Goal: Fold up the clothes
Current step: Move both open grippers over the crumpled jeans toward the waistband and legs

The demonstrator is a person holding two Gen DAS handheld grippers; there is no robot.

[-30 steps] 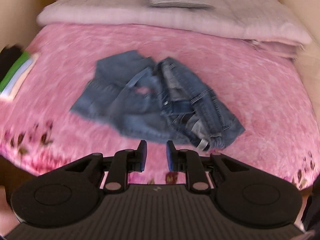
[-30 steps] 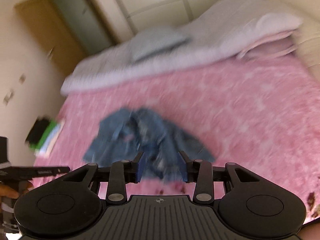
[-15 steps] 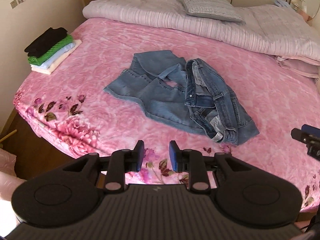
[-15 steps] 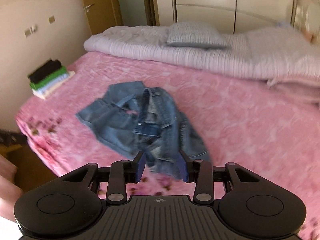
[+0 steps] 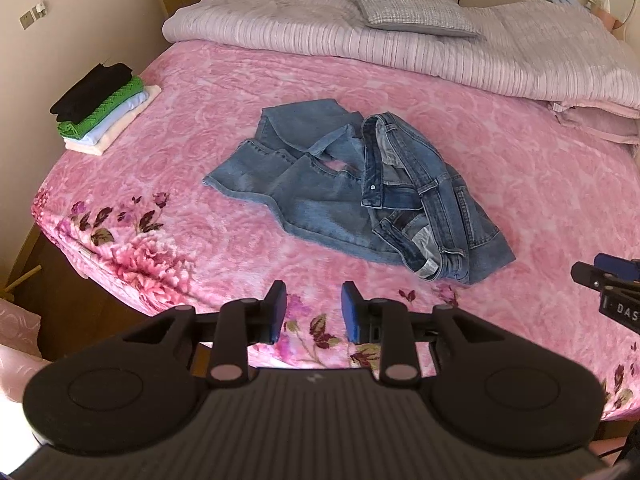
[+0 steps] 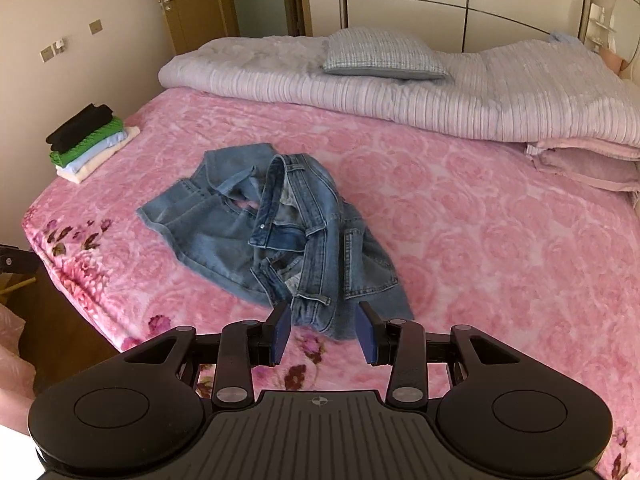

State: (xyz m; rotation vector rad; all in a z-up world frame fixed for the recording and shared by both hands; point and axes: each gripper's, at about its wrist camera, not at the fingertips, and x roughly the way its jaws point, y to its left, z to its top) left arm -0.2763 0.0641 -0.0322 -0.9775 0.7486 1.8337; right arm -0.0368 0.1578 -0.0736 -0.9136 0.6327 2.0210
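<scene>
The left gripper (image 5: 313,311) and the right gripper (image 6: 324,333) look alike: matte black bodies, each with a ribbed centre plate flanked by two round discs. Slim black fingers (image 6: 236,360) carry blue pads (image 5: 351,312) and a pale round rivet near the base. A small white emblem (a crosshair on the right one) marks each plate.

Both wrist views look down over bed (image 5: 520,184) foot edge; share jeans (image 6: 280,232).
</scene>
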